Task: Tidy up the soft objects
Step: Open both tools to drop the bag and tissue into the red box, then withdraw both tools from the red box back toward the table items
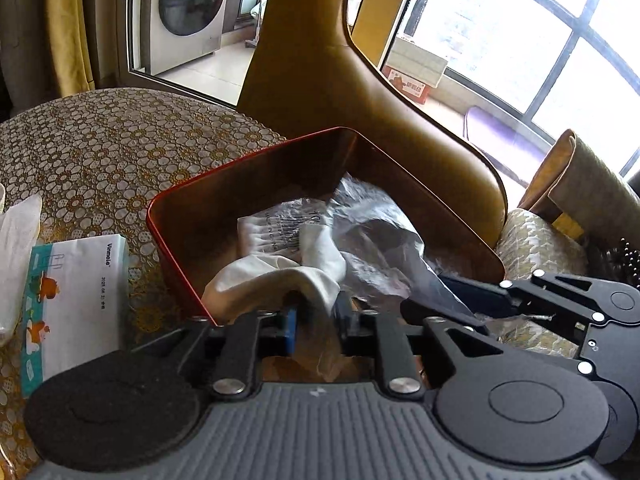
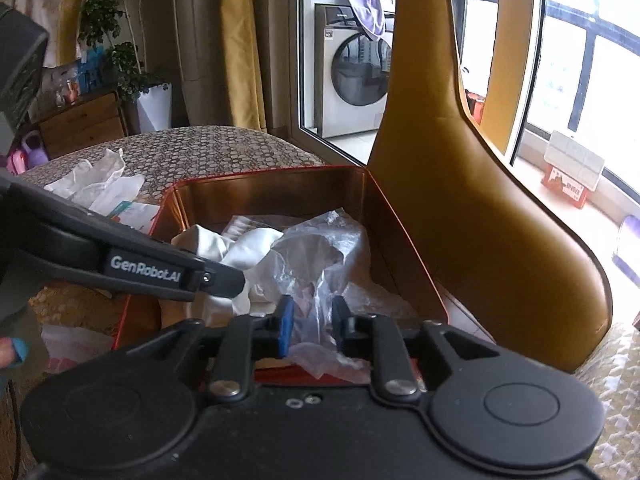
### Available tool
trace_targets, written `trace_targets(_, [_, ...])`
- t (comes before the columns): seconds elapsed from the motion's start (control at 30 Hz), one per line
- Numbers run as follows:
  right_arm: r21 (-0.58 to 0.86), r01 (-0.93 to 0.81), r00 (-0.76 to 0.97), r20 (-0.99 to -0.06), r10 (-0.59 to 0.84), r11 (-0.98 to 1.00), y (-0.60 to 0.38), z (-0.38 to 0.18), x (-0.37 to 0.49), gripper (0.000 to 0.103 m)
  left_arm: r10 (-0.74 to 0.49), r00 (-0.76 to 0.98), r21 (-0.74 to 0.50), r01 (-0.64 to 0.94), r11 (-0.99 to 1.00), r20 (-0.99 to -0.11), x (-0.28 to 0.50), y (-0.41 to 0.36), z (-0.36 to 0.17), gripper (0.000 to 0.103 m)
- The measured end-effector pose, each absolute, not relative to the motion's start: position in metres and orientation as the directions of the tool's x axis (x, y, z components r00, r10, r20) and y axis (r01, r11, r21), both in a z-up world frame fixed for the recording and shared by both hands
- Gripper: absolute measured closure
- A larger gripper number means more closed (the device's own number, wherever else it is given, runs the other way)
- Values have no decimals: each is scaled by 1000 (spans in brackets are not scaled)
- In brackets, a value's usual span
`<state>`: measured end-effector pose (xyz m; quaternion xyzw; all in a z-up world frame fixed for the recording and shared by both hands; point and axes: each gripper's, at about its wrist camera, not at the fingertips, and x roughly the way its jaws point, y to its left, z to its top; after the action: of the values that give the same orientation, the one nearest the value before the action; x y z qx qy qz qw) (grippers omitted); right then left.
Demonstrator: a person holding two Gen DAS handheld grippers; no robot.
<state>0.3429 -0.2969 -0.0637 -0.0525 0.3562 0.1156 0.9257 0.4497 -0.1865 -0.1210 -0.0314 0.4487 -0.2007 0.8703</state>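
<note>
On the lace-patterned tabletop (image 1: 100,148), a white-and-teal tissue pack (image 1: 76,300) lies far left. Right of it stands the red metal tin (image 1: 172,248) holding a white cloth sock (image 1: 280,276) and crinkled clear plastic bag (image 1: 376,236). The left gripper (image 1: 316,316) has narrowly parted fingers around the sock's edge; the right gripper (image 2: 312,320) straddles the plastic, fingers slightly apart.

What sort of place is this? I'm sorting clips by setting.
Most likely a home, a dining or living area beside a laundry balcony: a washing machine behind glass doors, a table under a flowered cloth with a tan chair, and a potted plant by gold curtains.
</note>
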Motion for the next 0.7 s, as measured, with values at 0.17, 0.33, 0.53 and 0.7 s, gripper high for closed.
trace_targets(0.17, [-24,-261,730,-659,181,965,-297,-59,335,61,-390,544,-229,341,912,-743,442,-187,-112,35])
trace_targets(0.33, [-11,-255,741,-645,188,967,-300,-48,326,50,-397,562,-218,360,907,-725,429,-186,-96,35])
trace_targets(0.53, [5,-262,759,-617,209,965,-299,-26,307,41,-394,597,-194,373,908,-699,403,-176,-69,35])
trace_targets(0.7, [23,-258,775,-592,222,966,-293,-10,285,38,-398,608,-198,371,908,-687,379,-164,-49,35])
